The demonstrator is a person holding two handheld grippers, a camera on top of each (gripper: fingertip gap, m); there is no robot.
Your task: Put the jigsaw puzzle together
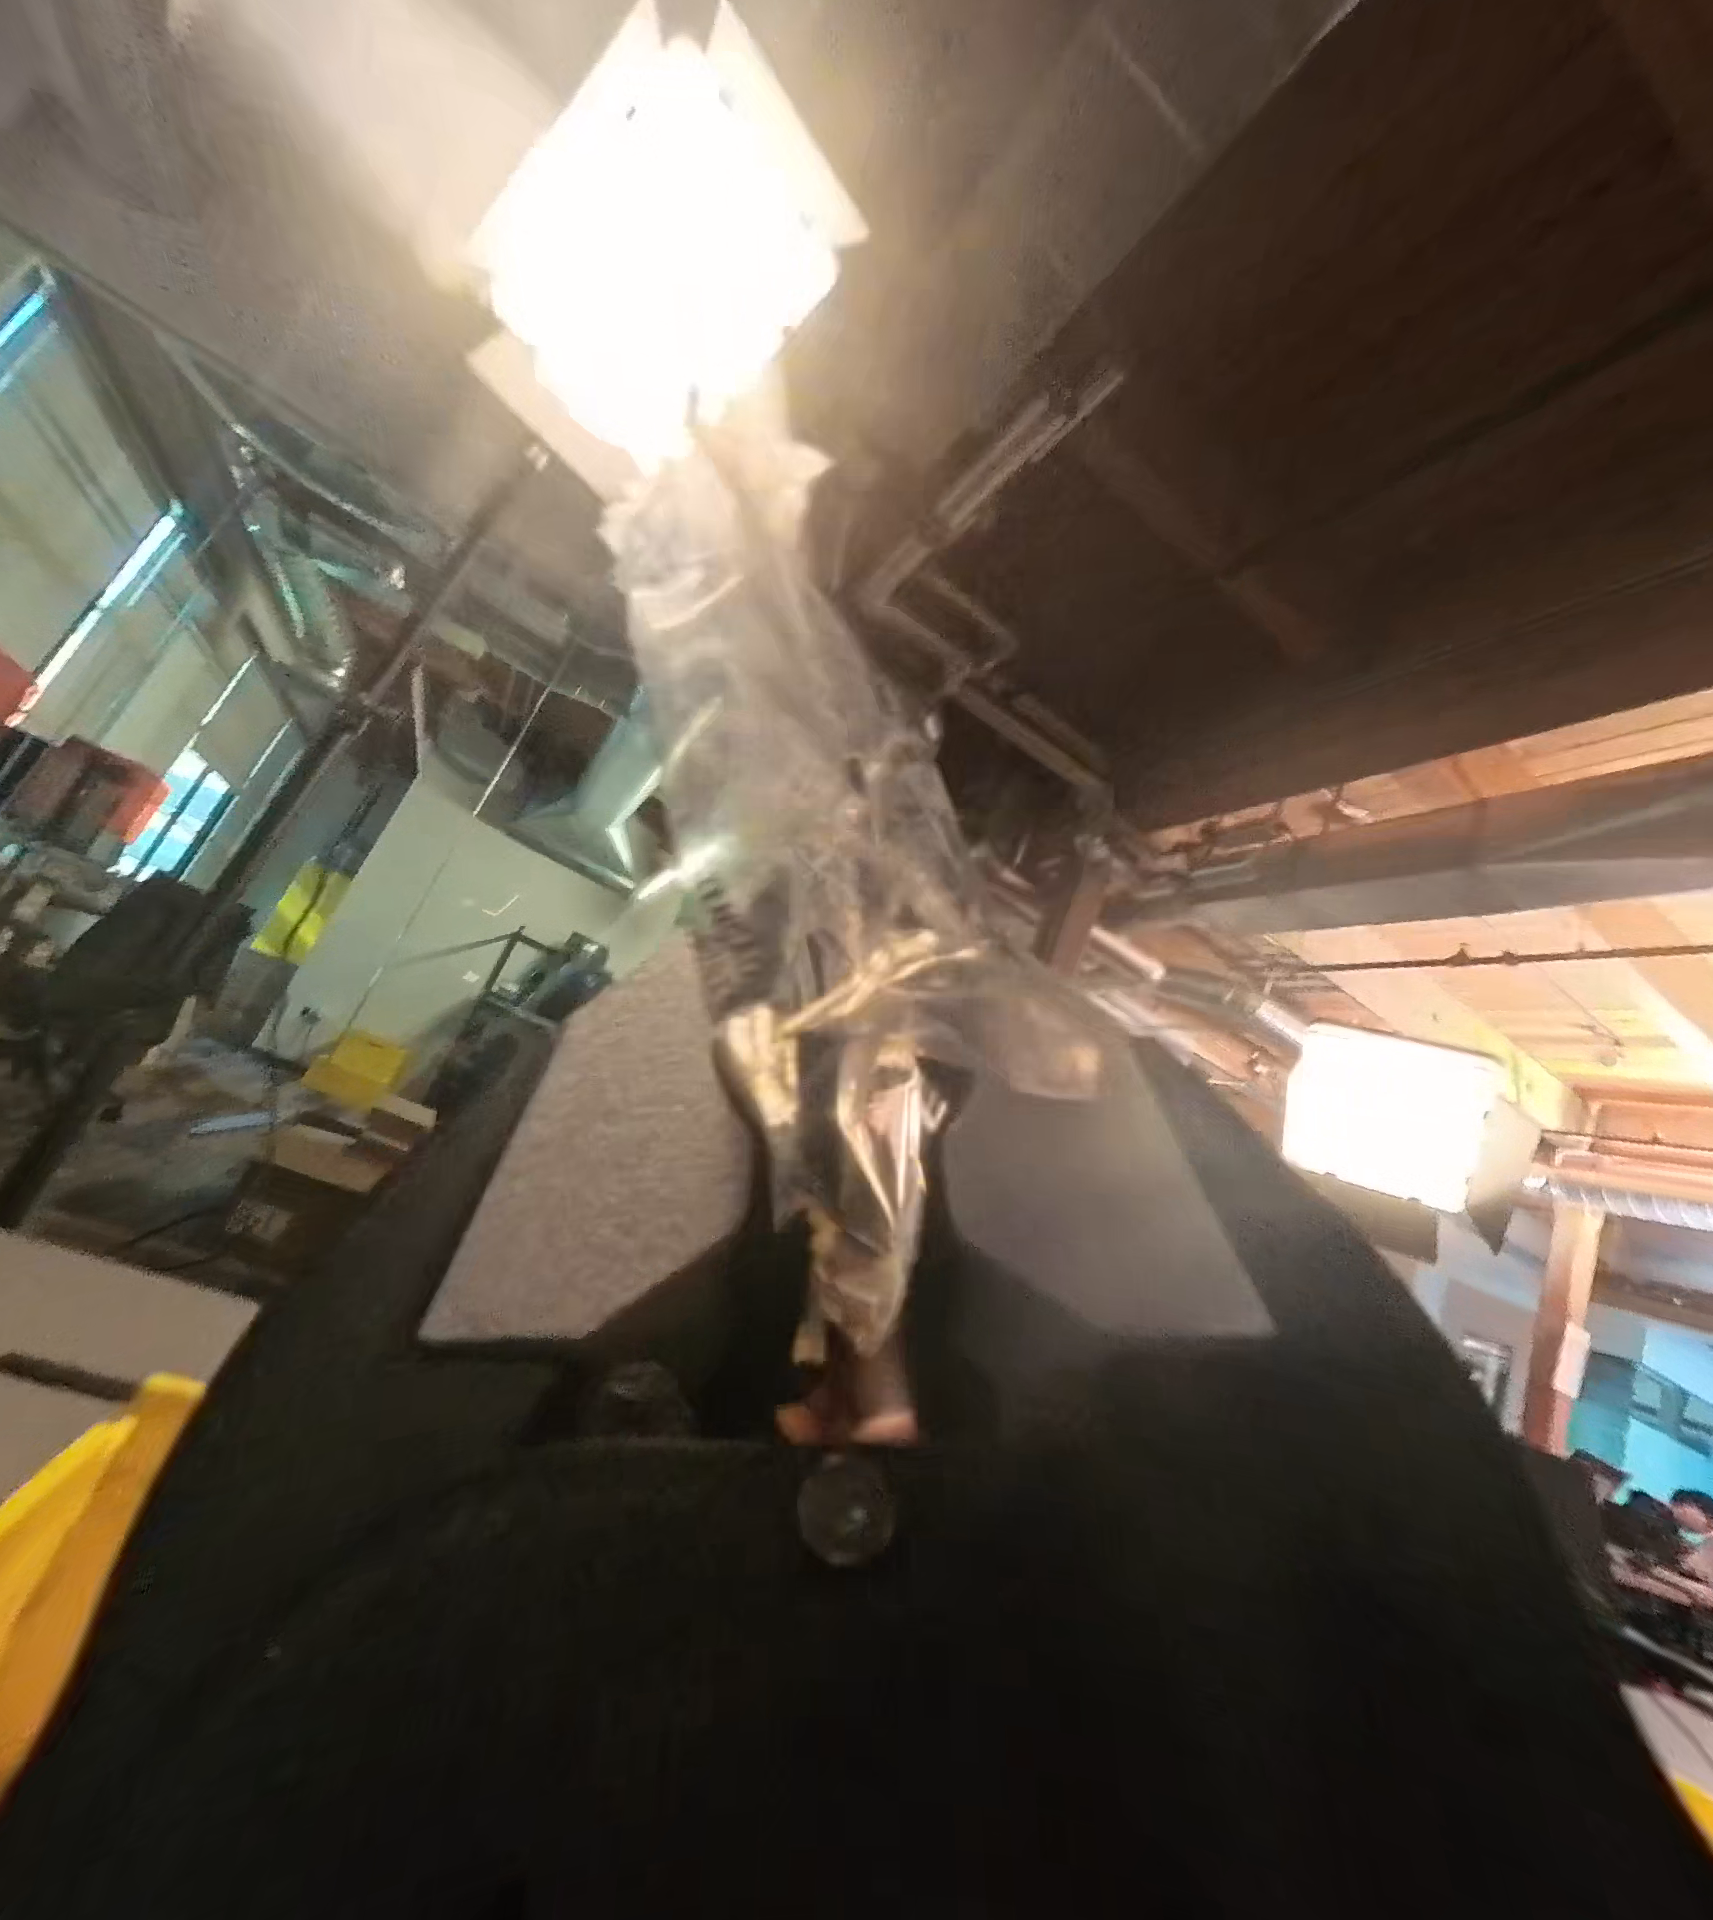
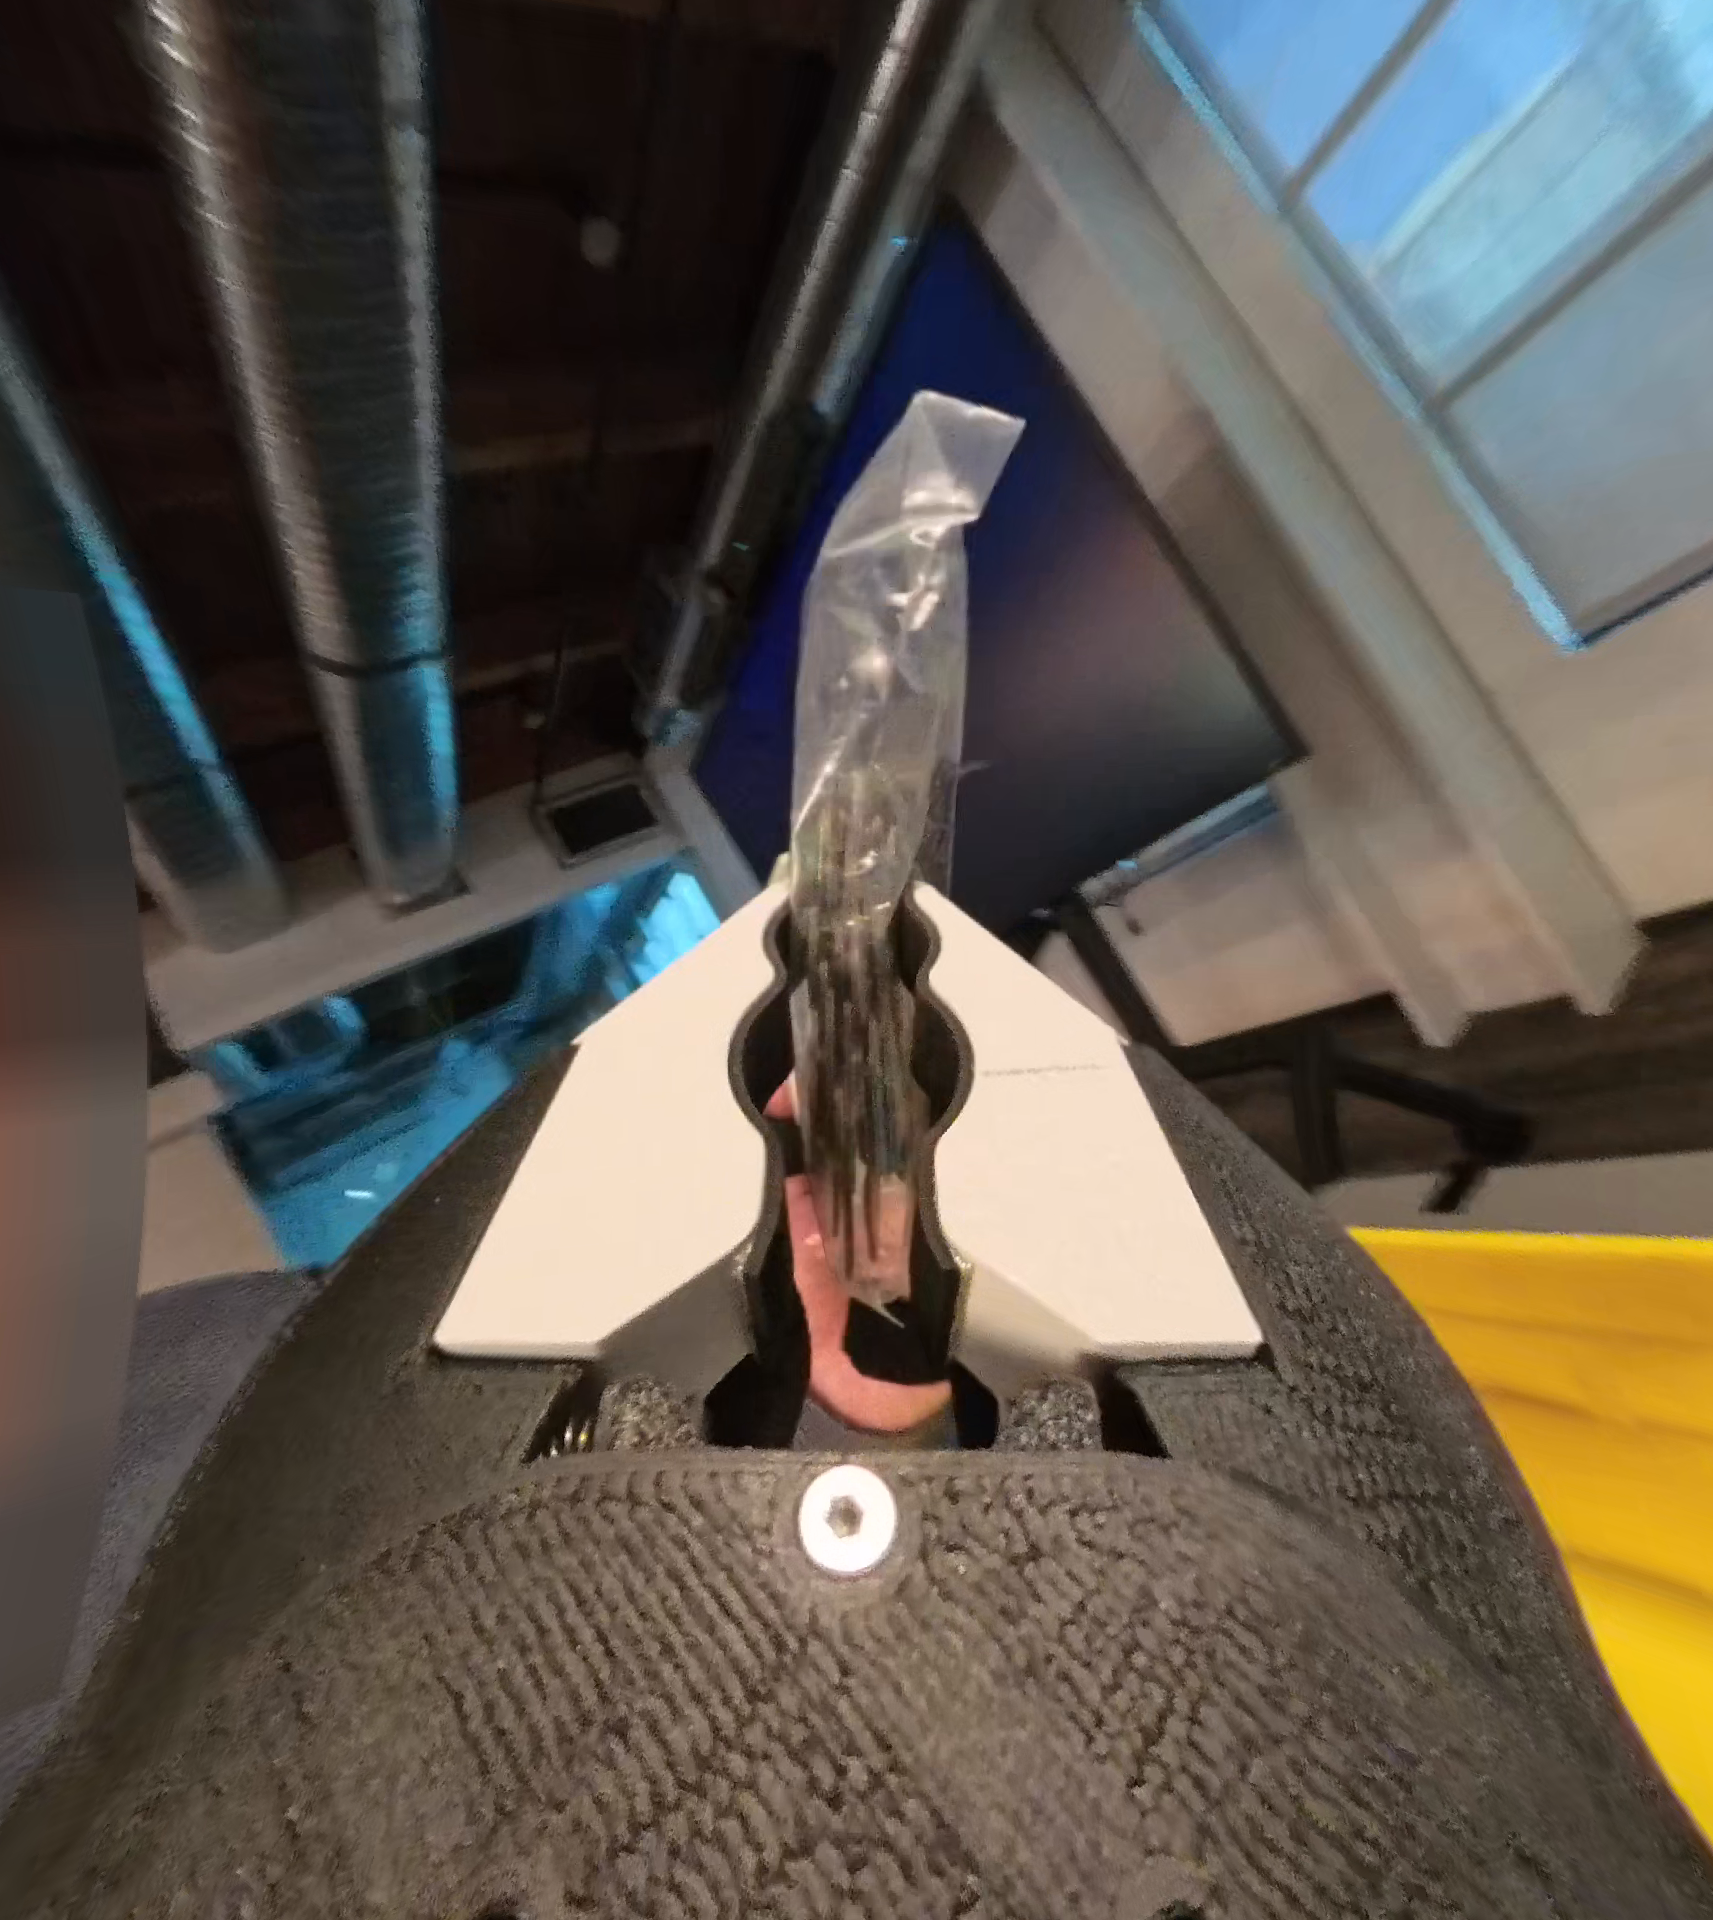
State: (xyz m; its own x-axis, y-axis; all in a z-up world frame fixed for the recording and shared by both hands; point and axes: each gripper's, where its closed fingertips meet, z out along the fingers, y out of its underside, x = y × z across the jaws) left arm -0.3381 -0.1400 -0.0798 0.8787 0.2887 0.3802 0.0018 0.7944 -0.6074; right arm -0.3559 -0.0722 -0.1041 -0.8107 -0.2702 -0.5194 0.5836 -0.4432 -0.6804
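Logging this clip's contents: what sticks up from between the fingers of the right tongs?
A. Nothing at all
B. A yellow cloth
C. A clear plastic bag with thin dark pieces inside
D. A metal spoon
C: in the right wrist view a clear plastic bag with thin dark pieces inside rises from between the closed fingers of the right tongs.

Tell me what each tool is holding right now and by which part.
Right tool: shut on a clear plastic bag of dark thin pieces, clamped at its lower end. Left tool: shut on crumpled clear plastic, pinched at its bunched lower end.
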